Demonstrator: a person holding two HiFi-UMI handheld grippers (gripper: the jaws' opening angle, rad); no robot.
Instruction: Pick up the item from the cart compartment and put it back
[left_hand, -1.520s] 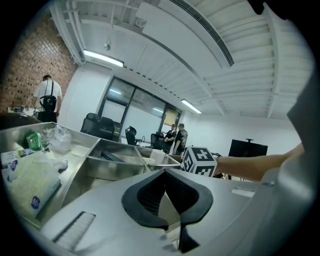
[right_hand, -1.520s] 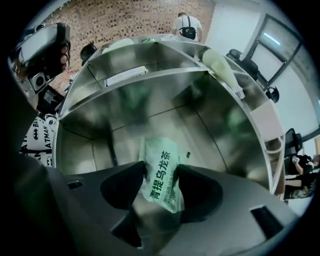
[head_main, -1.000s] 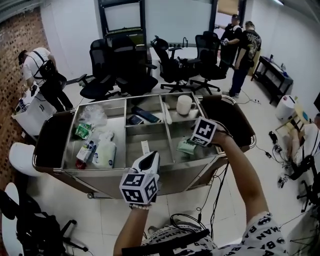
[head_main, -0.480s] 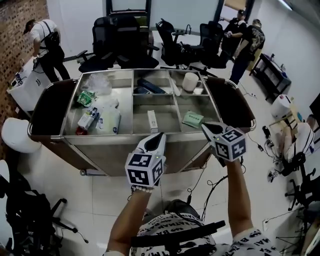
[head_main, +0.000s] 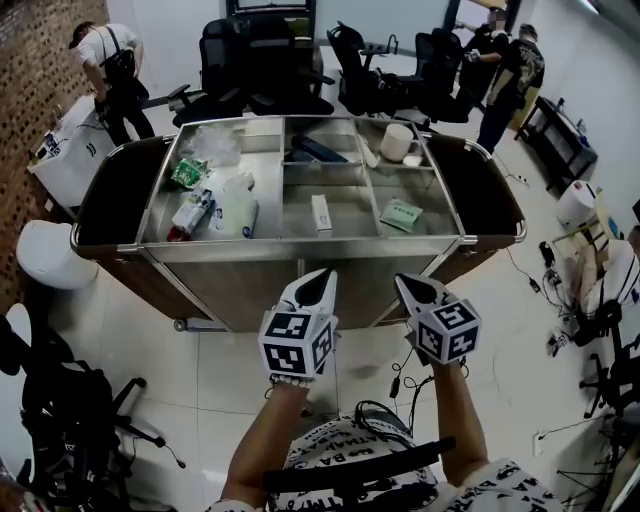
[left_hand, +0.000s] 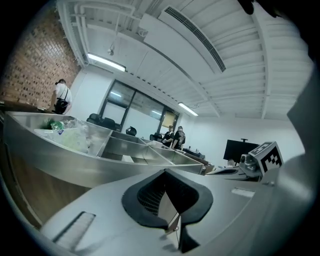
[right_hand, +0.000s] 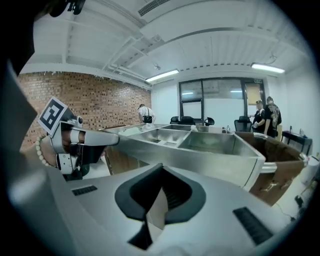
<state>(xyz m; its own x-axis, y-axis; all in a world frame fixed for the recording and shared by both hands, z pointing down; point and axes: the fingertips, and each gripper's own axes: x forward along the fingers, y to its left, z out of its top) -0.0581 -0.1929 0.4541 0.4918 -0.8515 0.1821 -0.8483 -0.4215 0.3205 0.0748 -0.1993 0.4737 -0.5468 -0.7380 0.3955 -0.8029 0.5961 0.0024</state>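
Green packet (head_main: 402, 214): it lies flat on the floor of the front right compartment of the steel cart (head_main: 300, 243), at about 4 o'clock from the cart's middle and at 12 o'clock from the right tool (head_main: 415, 289). Nothing touches it. It looks thin, light and pliable, probably a film wrapper, so likely a little slick and not fragile. Because it lies flat, the easiest hold is probably a pinch across one raised edge or corner rather than from above its face.

In the next compartment, at 9 o'clock from the packet, lies a slim white box (head_main: 321, 212). A white roll (head_main: 397, 141) stands behind the packet at 12 o'clock. White bottles and pouches (head_main: 225, 210) fill the left bay.

Both tools hang short of the cart's near rim, over the floor. The right tool's jaws are closed together on nothing. The left tool (head_main: 318, 287), at its 9 o'clock, is likewise closed and empty.
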